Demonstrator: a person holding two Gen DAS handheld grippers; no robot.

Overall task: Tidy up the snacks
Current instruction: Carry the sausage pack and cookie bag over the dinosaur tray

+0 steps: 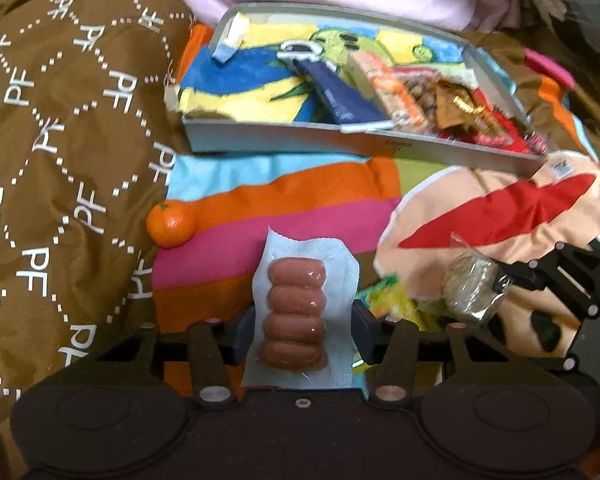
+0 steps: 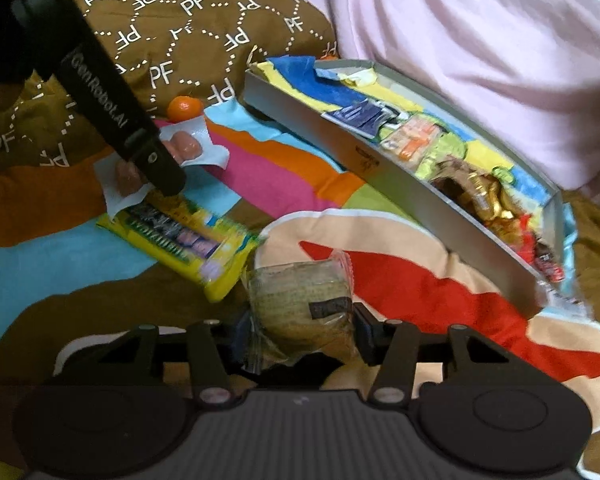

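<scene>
Left tool (image 1: 298, 318) grips sausage pack (image 1: 296, 312), its lower end hidden.

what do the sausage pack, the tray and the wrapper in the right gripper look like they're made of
Sausage pack: clear glossy plastic film over a pale textured backing, with highlights on the sausages. Tray: grey, matte, flat-walled; probably cardboard, possibly thin metal. Wrapper in the right gripper: crinkly transparent plastic, shiny at its folds.

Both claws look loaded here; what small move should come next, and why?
Probably carry the sausage pack, gripped in the left claw, forward to the grey tray: its left half is bare, while snacks crowd the right. The right claw holds a wrapped cake.
</scene>
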